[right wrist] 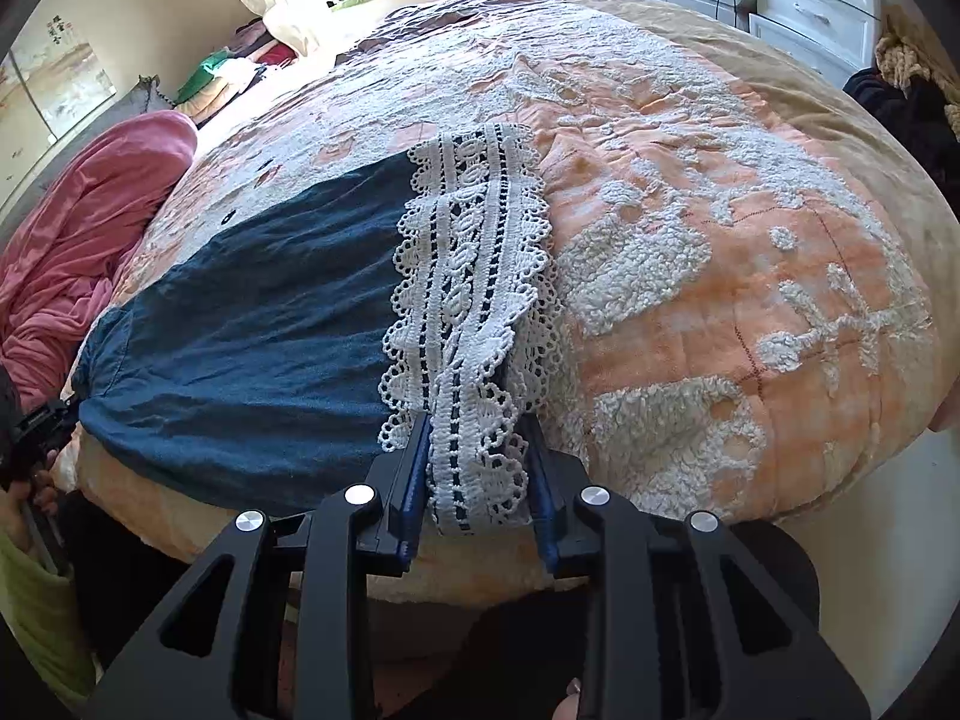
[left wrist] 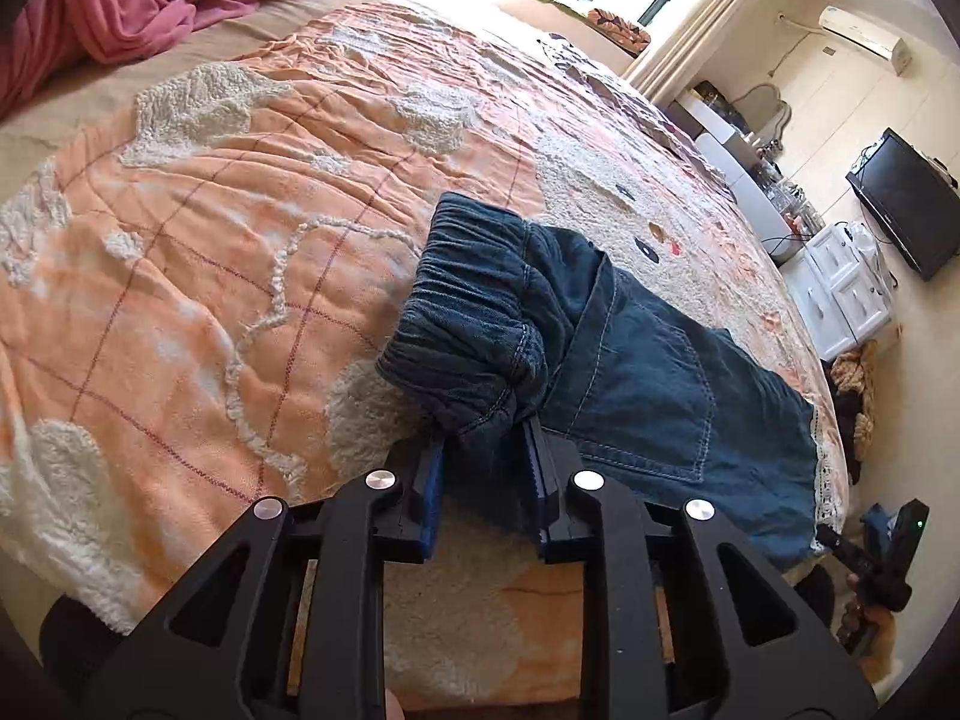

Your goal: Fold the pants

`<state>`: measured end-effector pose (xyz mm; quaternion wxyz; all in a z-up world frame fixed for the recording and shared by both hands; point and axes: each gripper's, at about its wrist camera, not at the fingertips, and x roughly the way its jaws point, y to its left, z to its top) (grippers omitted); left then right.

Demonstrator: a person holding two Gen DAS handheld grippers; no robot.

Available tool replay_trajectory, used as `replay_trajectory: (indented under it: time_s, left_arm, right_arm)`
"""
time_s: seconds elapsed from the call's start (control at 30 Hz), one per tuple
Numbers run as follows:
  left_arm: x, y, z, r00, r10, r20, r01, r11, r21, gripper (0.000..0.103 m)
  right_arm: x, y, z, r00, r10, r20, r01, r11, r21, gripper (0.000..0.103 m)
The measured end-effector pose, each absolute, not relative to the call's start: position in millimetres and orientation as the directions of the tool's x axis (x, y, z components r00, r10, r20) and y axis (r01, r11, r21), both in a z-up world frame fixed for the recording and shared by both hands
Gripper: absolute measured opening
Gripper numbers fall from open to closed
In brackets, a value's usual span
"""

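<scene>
The dark blue denim pants [left wrist: 630, 360] with white lace hem [right wrist: 474, 312] lie on the orange quilted bed [left wrist: 240, 210]. The left claw [left wrist: 486, 468] grasps the waistband; the right claw [right wrist: 480, 480] grasps the lace. Thin lace may slip out, and the fold would go uneven.

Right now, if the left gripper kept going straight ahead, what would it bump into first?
The left gripper already has the pants between its fingers, at the gathered waistband. Going straight on, it would push deeper into that bunched denim first, then probably the orange bedspread behind it.
</scene>
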<state>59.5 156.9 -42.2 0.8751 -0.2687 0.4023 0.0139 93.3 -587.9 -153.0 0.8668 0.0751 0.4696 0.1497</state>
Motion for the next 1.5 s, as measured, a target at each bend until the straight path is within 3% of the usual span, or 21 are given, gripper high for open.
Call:
replay_trajectory:
  time_s: [0.07,0.2,0.3,0.37,0.47,0.53,0.7,0.8,1.07,1.3,1.5]
  left_arm:
    - [60,157,-40,0.675,-0.169,-0.718,-0.248,0.864,-0.437,0.030]
    - [51,160,-31,0.685,-0.167,-0.709,-0.240,0.867,-0.437,0.035]
    - [36,154,-14,0.701,-0.099,-0.707,-0.243,0.898,-0.367,0.040]
    - [27,148,2,0.720,-0.061,-0.691,-0.240,0.913,-0.330,0.049]
    - [22,134,28,0.752,-0.025,-0.658,-0.218,0.934,-0.285,0.054]
    - [29,115,44,0.773,-0.071,-0.631,-0.151,0.945,-0.291,0.056]
    - [76,46,49,0.743,-0.241,-0.625,0.047,0.950,-0.310,0.057]
    - [105,4,35,0.689,-0.295,-0.662,0.125,0.948,-0.292,0.057]
    - [132,-61,-40,0.495,-0.329,-0.804,0.265,0.939,-0.222,0.057]
    - [119,-52,-43,0.550,-0.366,-0.750,0.306,0.925,-0.227,0.057]
    - [108,-64,-35,0.574,-0.430,-0.697,0.407,0.888,-0.213,0.057]
  right_arm:
    - [92,-588,-152,0.510,0.333,-0.793,-0.187,0.943,0.276,0.031]
    - [91,-601,-145,0.511,0.362,-0.779,-0.159,0.931,0.328,0.035]
    - [87,-609,-129,0.561,0.351,-0.750,-0.150,0.934,0.324,0.041]
    - [87,-607,-118,0.587,0.333,-0.738,-0.168,0.942,0.291,0.048]
    - [86,-590,-103,0.631,0.322,-0.705,-0.227,0.947,0.229,0.049]
    - [88,-573,-98,0.628,0.354,-0.693,-0.297,0.932,0.207,0.049]
    - [103,-524,-106,0.524,0.448,-0.724,-0.448,0.868,0.213,0.050]
    - [116,-512,-123,0.467,0.418,-0.779,-0.434,0.876,0.210,0.050]
    - [112,-516,-145,0.418,0.417,-0.807,-0.458,0.864,0.209,0.051]
    - [155,-485,-73,0.435,0.580,-0.689,-0.560,0.773,0.297,0.051]
    - [229,-381,-80,0.280,0.577,-0.767,-0.673,0.688,0.272,0.050]
